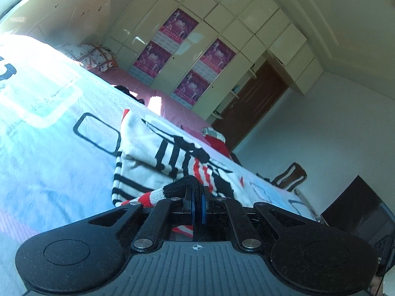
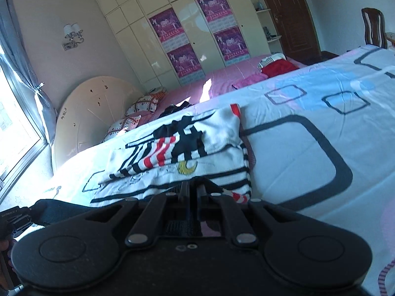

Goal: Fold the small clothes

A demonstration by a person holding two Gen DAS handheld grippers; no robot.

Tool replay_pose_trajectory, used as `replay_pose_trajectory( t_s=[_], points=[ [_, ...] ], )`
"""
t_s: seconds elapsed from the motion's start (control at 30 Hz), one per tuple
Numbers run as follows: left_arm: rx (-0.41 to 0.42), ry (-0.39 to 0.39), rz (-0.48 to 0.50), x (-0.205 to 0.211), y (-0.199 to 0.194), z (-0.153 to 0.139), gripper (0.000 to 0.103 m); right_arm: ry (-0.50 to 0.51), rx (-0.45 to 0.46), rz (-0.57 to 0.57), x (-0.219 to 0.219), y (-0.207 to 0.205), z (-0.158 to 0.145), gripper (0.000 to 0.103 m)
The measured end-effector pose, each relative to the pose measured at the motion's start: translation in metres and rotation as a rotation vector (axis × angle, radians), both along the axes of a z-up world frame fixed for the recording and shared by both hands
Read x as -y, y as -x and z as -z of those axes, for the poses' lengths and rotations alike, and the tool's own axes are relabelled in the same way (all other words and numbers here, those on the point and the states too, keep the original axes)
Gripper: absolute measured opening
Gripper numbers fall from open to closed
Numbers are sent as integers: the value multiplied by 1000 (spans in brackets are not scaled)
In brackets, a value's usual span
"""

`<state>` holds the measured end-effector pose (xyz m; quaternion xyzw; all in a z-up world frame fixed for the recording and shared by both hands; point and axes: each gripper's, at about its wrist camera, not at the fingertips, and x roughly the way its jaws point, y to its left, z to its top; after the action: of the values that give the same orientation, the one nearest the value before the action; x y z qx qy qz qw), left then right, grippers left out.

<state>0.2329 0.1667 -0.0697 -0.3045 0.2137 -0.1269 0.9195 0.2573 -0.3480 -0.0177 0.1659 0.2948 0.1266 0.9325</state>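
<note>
Left wrist view: the left tongs (image 1: 197, 197) are pinched together on a black, ribbed edge of the sweater (image 1: 158, 155), with a red-and-white striped fold bunched just beside the left finger. From the tongs the sweater runs forward and to the left across the bed (image 1: 49, 148); its long axis follows that line, and its far, red-trimmed corner points away from the tongs. This view sits low and rolled, so the bed slopes down to the right. Beyond the sweater's right end lies a small pile of red and striped clothes (image 1: 217, 138), near the bed's far edge.

Right wrist view: the right tongs (image 2: 193, 187) are drawn narrow, their tips at the sweater's near striped hem; whether cloth is caught between them cannot be told. Here the sweater (image 2: 187, 143) spreads ahead of the tongs, wider left to right, the red-trimmed corner far right. These tongs ride low, close over the bed (image 2: 308, 135).
</note>
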Motion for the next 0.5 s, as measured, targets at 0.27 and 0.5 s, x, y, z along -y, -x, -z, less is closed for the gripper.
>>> replay_pose_trajectory(
  t_s=[0.27,0.5],
  points=[
    [37,4,-46,4,-66,-20,5,-9,69,-25,1,-71,-22,6],
    [13,-32,-71,6,-138,-17,5,-18,72,-47,-3,-153,-11,6]
  ],
)
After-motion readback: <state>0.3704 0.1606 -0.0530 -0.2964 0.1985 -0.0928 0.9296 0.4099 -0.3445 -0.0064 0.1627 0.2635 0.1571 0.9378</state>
